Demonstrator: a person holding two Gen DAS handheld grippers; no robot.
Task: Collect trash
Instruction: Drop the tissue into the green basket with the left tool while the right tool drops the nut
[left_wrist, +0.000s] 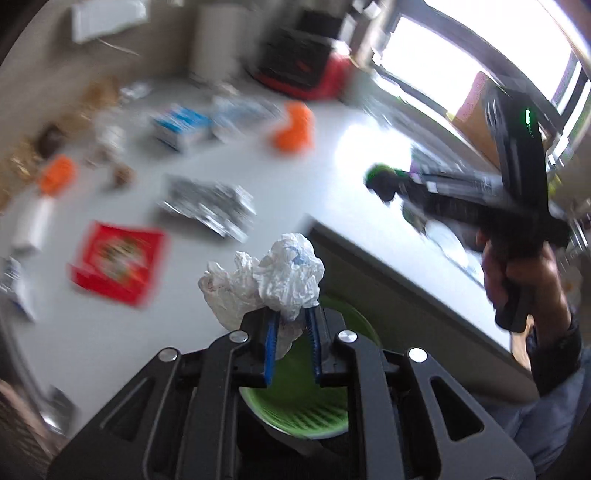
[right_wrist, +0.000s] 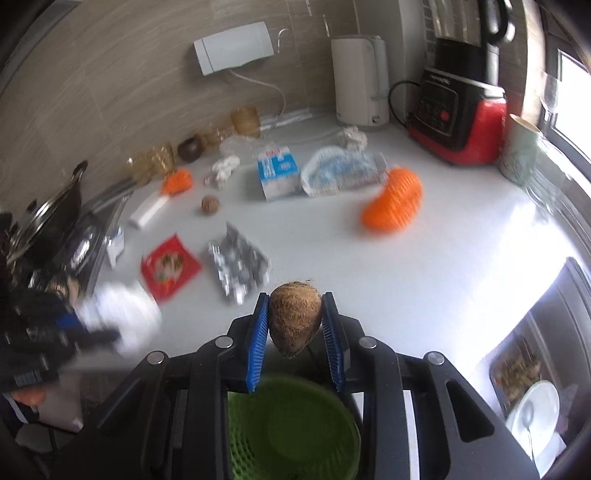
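Above the green bin (right_wrist: 291, 424), which stands below the front edge of the bench (right_wrist: 424, 258), both tongs carry a piece of trash. The left tongs (left_wrist: 291, 332) are closed on a crumpled white plastic bag (left_wrist: 273, 280), and the right tongs (right_wrist: 295, 332) are closed on a brown hairy nut shell (right_wrist: 294, 320), which sits between the blue pads (right_wrist: 258, 332) with its lower tip hanging free.

The step in hand seems to be the drop into the bin. To do it well, each load should be brought over the middle of the bin mouth before the tongs open. The shell is hard and round, so it may bounce or roll if it strikes the rim; a low release is safer. The bag is light and can stick to the ribbed pads, so a wide opening and maybe a small shake would help. Both views are blurred by motion, so it is better to slow down first.

The bin has slotted walls and, as far as I can see, looks nearly empty; part of its inside is hidden by the tongs. On the bench more trash waits: a red wrapper (right_wrist: 170, 267), a silver foil packet (right_wrist: 238, 267), a blue and white carton (right_wrist: 279, 175) and an orange net (right_wrist: 393, 205).
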